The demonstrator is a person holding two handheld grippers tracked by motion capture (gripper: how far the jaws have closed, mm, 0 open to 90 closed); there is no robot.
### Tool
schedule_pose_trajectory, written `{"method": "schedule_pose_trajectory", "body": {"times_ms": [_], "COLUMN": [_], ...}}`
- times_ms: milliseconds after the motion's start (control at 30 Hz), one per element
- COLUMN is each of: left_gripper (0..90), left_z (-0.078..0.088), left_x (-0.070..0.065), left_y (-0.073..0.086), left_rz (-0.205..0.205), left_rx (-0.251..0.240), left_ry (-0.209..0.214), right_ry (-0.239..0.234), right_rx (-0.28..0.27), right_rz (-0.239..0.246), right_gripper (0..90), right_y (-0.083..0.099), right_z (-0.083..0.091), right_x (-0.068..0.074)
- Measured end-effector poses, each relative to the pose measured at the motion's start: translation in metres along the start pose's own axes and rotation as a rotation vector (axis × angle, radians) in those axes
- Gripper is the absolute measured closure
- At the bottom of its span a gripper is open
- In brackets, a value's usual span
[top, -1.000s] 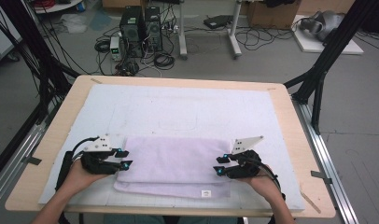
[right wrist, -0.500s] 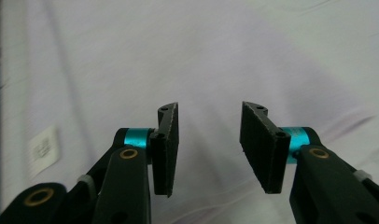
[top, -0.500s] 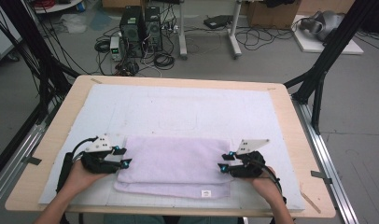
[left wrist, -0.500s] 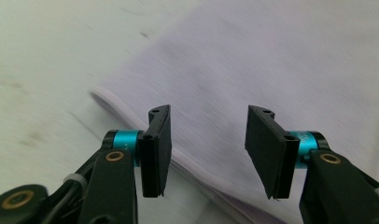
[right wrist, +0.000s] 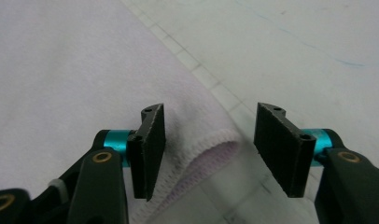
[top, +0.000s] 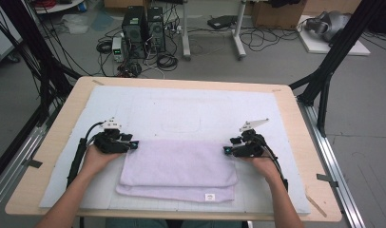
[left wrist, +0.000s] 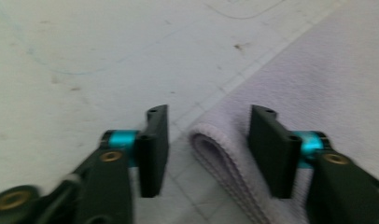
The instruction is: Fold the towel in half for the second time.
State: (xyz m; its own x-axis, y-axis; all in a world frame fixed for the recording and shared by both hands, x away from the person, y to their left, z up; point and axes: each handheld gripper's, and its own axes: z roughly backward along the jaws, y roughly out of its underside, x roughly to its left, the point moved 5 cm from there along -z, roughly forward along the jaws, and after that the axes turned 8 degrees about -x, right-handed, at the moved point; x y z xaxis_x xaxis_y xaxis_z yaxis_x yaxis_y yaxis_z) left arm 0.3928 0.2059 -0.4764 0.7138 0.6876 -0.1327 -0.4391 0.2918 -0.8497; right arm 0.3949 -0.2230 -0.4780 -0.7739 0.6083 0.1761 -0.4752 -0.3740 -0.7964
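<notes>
Both grippers (top: 134, 144) (top: 226, 150) nearer; folded towel (top: 179, 168) long axis left-right.

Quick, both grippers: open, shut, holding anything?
Left gripper: open, jaws just closing around the towel corner, not gripping.
Right gripper: open, just opening, towel corner between.

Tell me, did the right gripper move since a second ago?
Yes. The right gripper slid toward the person along the towel, away from the table's far edge.
</notes>
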Motion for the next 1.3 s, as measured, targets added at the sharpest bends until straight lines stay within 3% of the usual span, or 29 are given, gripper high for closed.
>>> {"method": "schedule_pose_trajectory", "body": {"times_ms": [33, 133, 200, 267, 333, 500, 533, 600, 633, 700, 733, 867, 900, 1033, 1233, 1300], "left_gripper": [68.5, 79.6, 81.2, 81.7, 81.9, 81.7, 80.2, 66.6, 62.7, 56.4, 55.0, 55.0, 54.9, 54.9, 55.0, 55.2], "left_z": [0.001, 0.003, 0.002, 0.002, 0.002, -0.006, -0.009, -0.014, -0.014, -0.011, -0.009, -0.001, 0.0, 0.006, 0.01, 0.012], "left_x": [-0.001, -0.002, -0.001, 0.004, 0.013, 0.039, 0.044, 0.055, 0.059, 0.062, 0.061, 0.049, 0.045, 0.023, -0.002, -0.009], "left_y": [-0.001, -0.005, -0.012, -0.024, -0.04, -0.08, -0.085, -0.09, -0.09, -0.085, -0.081, -0.065, -0.061, -0.053, -0.036, -0.033], "left_rz": [-0.013, -0.034, -0.062, -0.055, -0.034, -0.032, -0.039, -0.054, -0.033, 0.013, -0.001, -0.001, -0.01, -0.054, -0.124, -0.154], "left_rx": [0.003, -0.013, -0.036, -0.078, -0.125, -0.166, -0.165, -0.14, -0.148, -0.136, -0.109, -0.109, -0.079, -0.112, -0.094, -0.063], "left_ry": [-0.005, -0.031, -0.065, -0.099, -0.139, -0.206, -0.226, -0.303, -0.315, -0.278, -0.268, -0.217, -0.194, -0.147, -0.104, -0.083], "right_ry": [-0.035, -0.062, -0.031, 0.016, 0.062, 0.137, 0.149, 0.163, 0.17, 0.154, 0.148, 0.124, 0.115, 0.081, 0.022, 0.023], "right_rx": [-0.004, -0.011, -0.009, -0.001, -0.032, -0.067, -0.066, -0.073, -0.071, -0.065, -0.053, -0.049, -0.055, -0.063, -0.074, -0.05], "right_rz": [-0.006, 0.013, 0.052, 0.073, 0.094, 0.112, 0.11, 0.092, 0.074, 0.037, 0.038, 0.052, 0.057, 0.083, 0.11, 0.13], "right_gripper": [59.9, 78.7, 80.7, 81.1, 81.3, 81.0, 79.0, 63.8, 58.8, 52.5, 51.3, 50.3, 50.6, 51.8, 51.3, 51.4], "right_y": [0.0, -0.003, -0.009, -0.022, -0.041, -0.089, -0.095, -0.102, -0.103, -0.1, -0.096, -0.082, -0.079, -0.065, -0.05, -0.043], "right_z": [-0.001, -0.001, -0.001, -0.002, 0.0, 0.001, -0.001, -0.007, -0.01, -0.013, -0.014, -0.013, -0.011, -0.006, -0.001, -0.001], "right_x": [0.001, 0.006, 0.005, 0.001, -0.005, -0.028, -0.034, -0.043, -0.047, -0.049, -0.047, -0.035, -0.031, -0.013, 0.01, 0.014]}}
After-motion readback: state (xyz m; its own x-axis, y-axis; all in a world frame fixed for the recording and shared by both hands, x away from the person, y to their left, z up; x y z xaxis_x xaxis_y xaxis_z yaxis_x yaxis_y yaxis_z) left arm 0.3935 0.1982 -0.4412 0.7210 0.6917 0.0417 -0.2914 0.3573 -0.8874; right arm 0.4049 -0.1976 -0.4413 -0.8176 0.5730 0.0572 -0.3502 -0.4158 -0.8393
